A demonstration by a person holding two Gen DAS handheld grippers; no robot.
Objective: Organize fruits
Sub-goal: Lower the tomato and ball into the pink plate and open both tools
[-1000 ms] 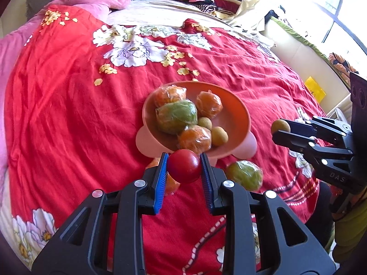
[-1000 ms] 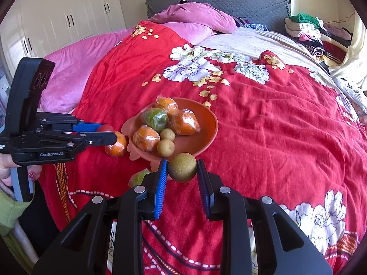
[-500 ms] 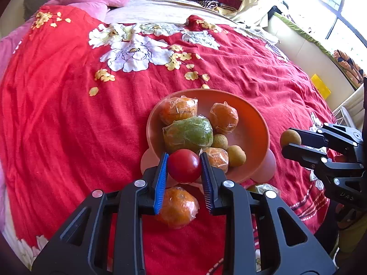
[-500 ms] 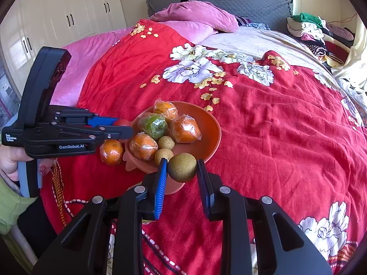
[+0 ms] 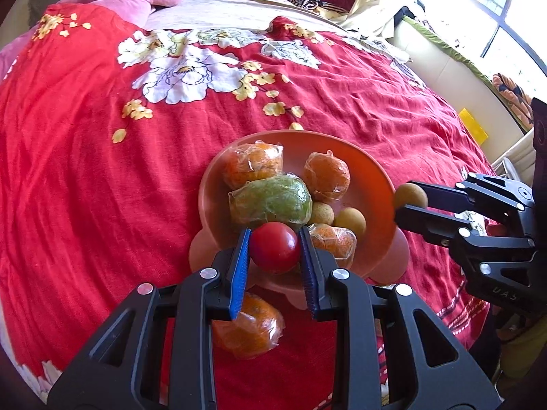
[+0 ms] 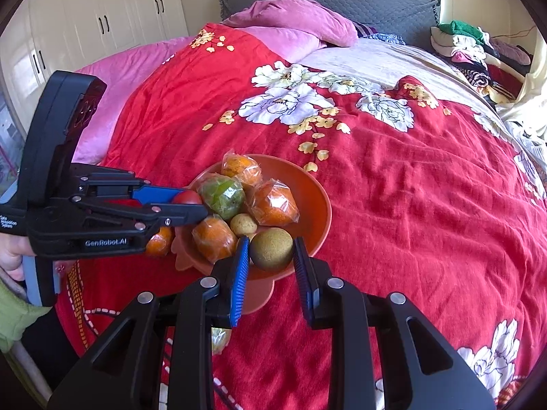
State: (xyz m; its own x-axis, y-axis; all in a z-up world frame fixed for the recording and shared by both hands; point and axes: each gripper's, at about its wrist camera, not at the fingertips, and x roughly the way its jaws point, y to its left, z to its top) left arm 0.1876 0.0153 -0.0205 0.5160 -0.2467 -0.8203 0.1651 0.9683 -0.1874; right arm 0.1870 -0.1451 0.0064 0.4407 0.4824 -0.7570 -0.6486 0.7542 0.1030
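Both carry fruit to the bowl (image 5: 376, 177): left gripper (image 5: 275, 249) clenches a tomato (image 5: 275, 247), right gripper (image 6: 270, 251) a brown fruit (image 6: 271, 248); next, release just ahead inside the rim.

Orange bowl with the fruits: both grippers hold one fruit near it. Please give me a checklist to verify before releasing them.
1. Left gripper grips the red tomato: ok, held between both pads.
2. Right gripper grips the brown round fruit: ok.
3. Tomato is over the orange bowl: ok, at its near rim.
4. Brown fruit is over the bowl: ok, above its near edge.
5. Free space inside: ok, the bare side by the right gripper is open.
6. All fruits collected: not ok, a wrapped orange lies on the red bedspread outside the bowl.
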